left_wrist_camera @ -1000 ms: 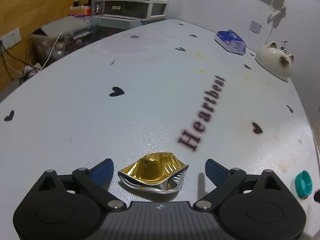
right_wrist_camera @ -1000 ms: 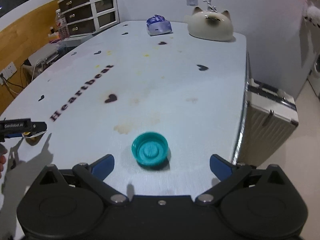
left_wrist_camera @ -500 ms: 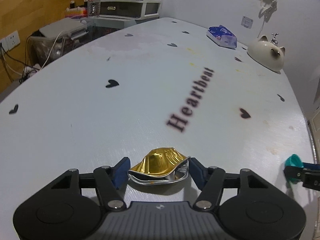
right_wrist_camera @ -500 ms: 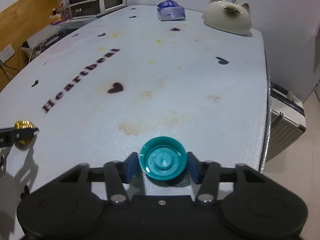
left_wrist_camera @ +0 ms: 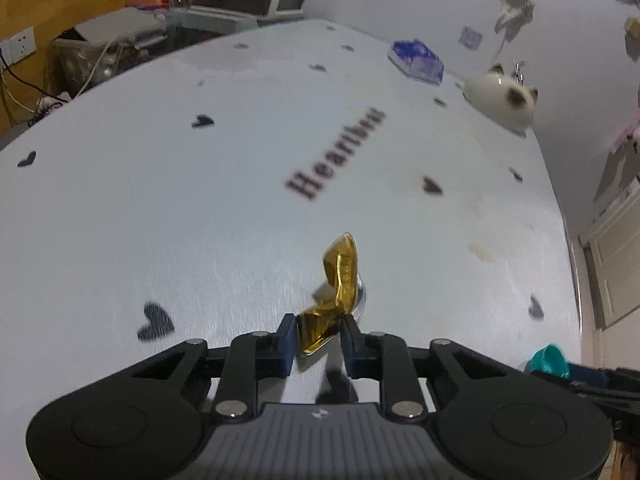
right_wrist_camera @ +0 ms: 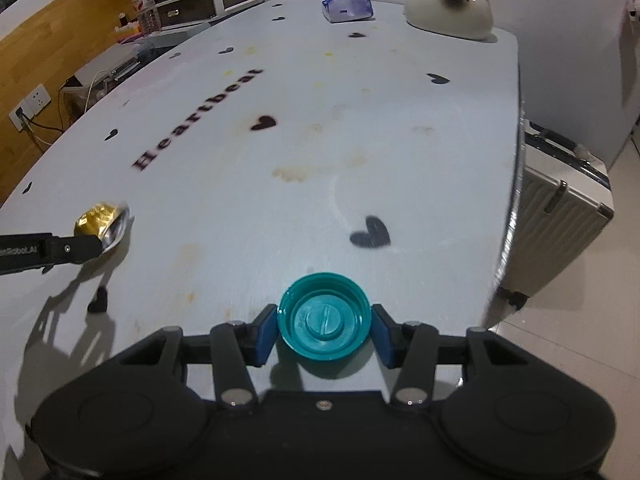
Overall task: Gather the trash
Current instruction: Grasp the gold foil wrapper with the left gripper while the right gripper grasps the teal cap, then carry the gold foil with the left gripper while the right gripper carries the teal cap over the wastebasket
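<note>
Our left gripper (left_wrist_camera: 319, 343) is closing on the gold foil cup (left_wrist_camera: 335, 300); right gripper (right_wrist_camera: 324, 330) clamps the teal cap (right_wrist_camera: 324, 317). We lift both gently, level.

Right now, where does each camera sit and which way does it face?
Left wrist: rides the left claw, angled down across the table; its jaws are closing on the crushed gold capsule.
Right wrist: rides the right claw, angled down the table toward the cat figurine; its pads grip the teal cap.
Shared: both see the capsule, the cap, the Heartbeat lettering, and the other claw at the frame edge.
</note>
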The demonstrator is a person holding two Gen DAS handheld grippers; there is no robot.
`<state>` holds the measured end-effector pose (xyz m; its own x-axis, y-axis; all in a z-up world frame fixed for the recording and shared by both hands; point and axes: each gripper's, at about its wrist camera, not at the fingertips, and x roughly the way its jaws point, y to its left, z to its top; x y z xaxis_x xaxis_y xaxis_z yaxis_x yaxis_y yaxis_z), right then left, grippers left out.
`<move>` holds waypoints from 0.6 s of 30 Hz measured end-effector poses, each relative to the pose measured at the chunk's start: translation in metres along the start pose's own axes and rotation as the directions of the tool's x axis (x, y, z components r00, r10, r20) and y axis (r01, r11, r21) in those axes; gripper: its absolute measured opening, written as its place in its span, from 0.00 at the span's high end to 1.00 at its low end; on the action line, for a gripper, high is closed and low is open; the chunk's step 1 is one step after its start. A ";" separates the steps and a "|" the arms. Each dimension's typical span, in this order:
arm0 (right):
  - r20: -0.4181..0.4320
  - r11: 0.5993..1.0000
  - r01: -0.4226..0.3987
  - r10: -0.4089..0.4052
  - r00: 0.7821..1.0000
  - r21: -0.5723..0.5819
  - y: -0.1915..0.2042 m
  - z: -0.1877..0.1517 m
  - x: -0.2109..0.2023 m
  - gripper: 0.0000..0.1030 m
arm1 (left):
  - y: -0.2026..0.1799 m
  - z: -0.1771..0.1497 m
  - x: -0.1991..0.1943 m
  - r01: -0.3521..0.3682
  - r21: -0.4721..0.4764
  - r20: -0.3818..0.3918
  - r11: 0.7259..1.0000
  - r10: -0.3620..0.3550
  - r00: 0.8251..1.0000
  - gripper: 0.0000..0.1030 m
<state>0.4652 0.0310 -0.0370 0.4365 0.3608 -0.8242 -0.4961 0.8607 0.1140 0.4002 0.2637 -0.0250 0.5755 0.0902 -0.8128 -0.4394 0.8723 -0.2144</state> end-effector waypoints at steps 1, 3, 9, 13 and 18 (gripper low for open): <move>0.002 1.000 -0.003 0.003 1.000 0.005 0.000 -0.002 -0.003 0.52 | -0.001 -0.003 0.001 0.000 0.007 -0.008 1.000 0.000 1.000 0.80; 0.009 1.000 -0.008 0.008 1.000 0.010 -0.001 -0.006 -0.010 0.52 | -0.002 -0.009 -0.002 0.008 0.006 -0.007 1.000 -0.008 1.000 0.80; 0.035 0.999 -0.024 0.023 0.999 0.034 -0.006 -0.014 -0.031 0.51 | -0.006 -0.013 -0.003 0.010 0.017 0.000 1.000 -0.010 1.000 0.61; 0.041 0.998 -0.030 0.028 0.999 0.047 -0.010 -0.021 -0.039 0.51 | -0.008 -0.004 0.000 0.016 0.077 0.016 0.997 -0.017 1.000 0.59; 0.038 0.997 -0.030 0.028 0.999 0.069 -0.016 -0.028 -0.044 0.51 | -0.013 0.012 0.013 0.034 0.163 -0.017 0.986 -0.032 0.999 0.59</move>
<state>0.4328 -0.0088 -0.0185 0.4508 0.3981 -0.7990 -0.4563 0.8720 0.1770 0.4216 0.2593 -0.0258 0.5774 0.0542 -0.8147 -0.3012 0.9415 -0.1509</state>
